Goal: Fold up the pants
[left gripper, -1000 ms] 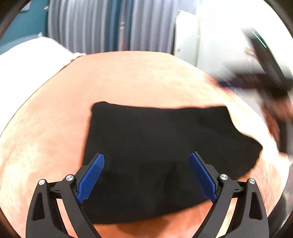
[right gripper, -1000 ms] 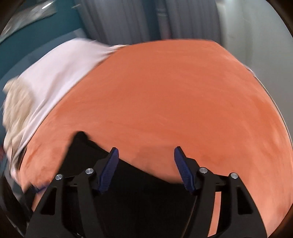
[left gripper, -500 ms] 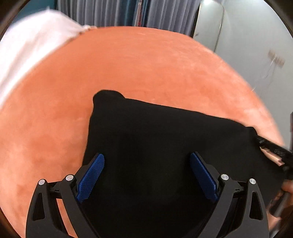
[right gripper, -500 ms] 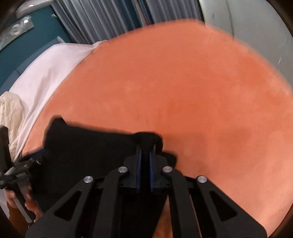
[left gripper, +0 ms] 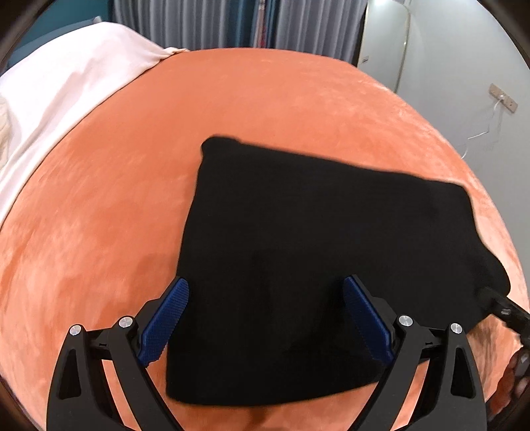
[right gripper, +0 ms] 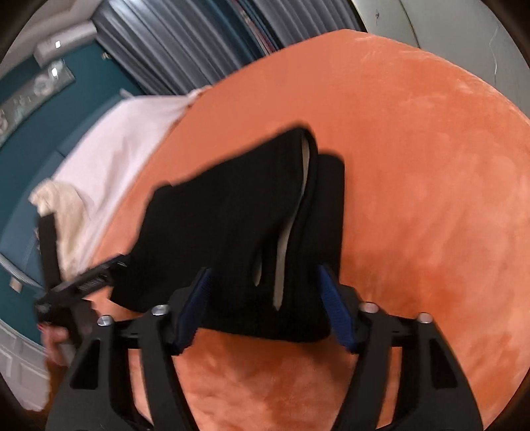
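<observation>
Black folded pants [left gripper: 314, 248] lie flat on an orange bedspread [left gripper: 265, 99]. My left gripper [left gripper: 266, 318] hovers open over their near half, its blue pads wide apart and clamping nothing. In the right wrist view the pants [right gripper: 232, 215] show a pale strip along one fold. My right gripper [right gripper: 263, 308] straddles their near end with its jaws opening. The cloth sits between the pads and rests on the bed. The right gripper's tip [left gripper: 503, 308] shows at the pants' right corner, and the left gripper [right gripper: 82, 285] appears at the far side.
A white sheet [left gripper: 66, 83] covers the bed's far left, with a cream cloth [right gripper: 66, 212] bunched on it. Grey-blue curtains [left gripper: 215, 23] hang behind, and a pale wall [left gripper: 463, 66] stands to the right. A hand [right gripper: 56, 335] holds the left gripper. Bare orange bedspread surrounds the pants.
Half a second ago the right gripper was shut on the pants' edge; its jaws now stand apart around the folded end, and it has rolled. The left gripper stayed open and shifted left.
</observation>
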Available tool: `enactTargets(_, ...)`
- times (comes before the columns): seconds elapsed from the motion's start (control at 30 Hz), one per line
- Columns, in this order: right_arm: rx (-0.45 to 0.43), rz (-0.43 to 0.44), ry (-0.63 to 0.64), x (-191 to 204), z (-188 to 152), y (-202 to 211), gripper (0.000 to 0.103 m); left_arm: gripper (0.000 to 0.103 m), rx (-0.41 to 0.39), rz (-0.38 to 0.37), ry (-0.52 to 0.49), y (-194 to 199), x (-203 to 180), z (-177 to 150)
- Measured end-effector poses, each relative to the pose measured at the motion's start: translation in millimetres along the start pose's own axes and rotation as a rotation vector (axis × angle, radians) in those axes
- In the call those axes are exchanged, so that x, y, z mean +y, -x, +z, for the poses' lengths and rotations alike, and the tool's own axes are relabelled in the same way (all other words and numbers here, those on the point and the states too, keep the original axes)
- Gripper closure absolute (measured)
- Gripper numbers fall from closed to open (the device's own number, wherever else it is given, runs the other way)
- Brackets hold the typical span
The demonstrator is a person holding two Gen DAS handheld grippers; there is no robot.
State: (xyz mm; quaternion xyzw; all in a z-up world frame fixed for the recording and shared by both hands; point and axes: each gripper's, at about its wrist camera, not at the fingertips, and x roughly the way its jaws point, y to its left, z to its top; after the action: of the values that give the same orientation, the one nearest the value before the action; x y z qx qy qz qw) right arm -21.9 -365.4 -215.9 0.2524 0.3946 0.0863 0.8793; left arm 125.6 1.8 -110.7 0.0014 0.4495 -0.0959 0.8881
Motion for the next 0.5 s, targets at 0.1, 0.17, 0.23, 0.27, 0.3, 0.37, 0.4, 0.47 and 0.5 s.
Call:
enactTargets(0.1,-0.067,-0.019,0.043,14,2,26,0.079,0.01,0.012,0.034,-0.016,2,2,-9)
enactTargets(0.17,-0.09,0.01,0.012,3,3,32,0.083,0.005,0.018,0.029,-0.021,-4,2,-12)
enactTargets(0.23,-0.003,-0.018,0.0,-20,-4,3,0.08,0.005,0.045,-0.008,0.012,-16,6,-13)
enactTargets(0.27,-0.024,0.04,-0.044,-30,-8,4,0.078,0.005,0.054,-0.03,0.051,-19,10,-14)
enactTargets(0.3,-0.053,0.074,-0.071,-32,-8,14,0.075,0.005,0.06,-0.05,0.082,-18,15,-14)
enactTargets(0.37,-0.123,0.052,-0.06,-27,-12,41,0.072,0.005,0.09,-0.085,0.138,-13,24,-14)
enactTargets(0.4,-0.158,0.018,-0.033,-22,-17,53,0.072,0.005,0.088,-0.083,0.154,-9,26,-15)
enactTargets(0.47,-0.178,-0.017,0.02,-12,-30,69,0.074,0.005,0.061,-0.07,0.15,2,24,-17)
enactTargets(0.5,-0.172,0.001,0.026,-8,-36,70,0.078,0.005,0.045,-0.063,0.138,8,19,-18)
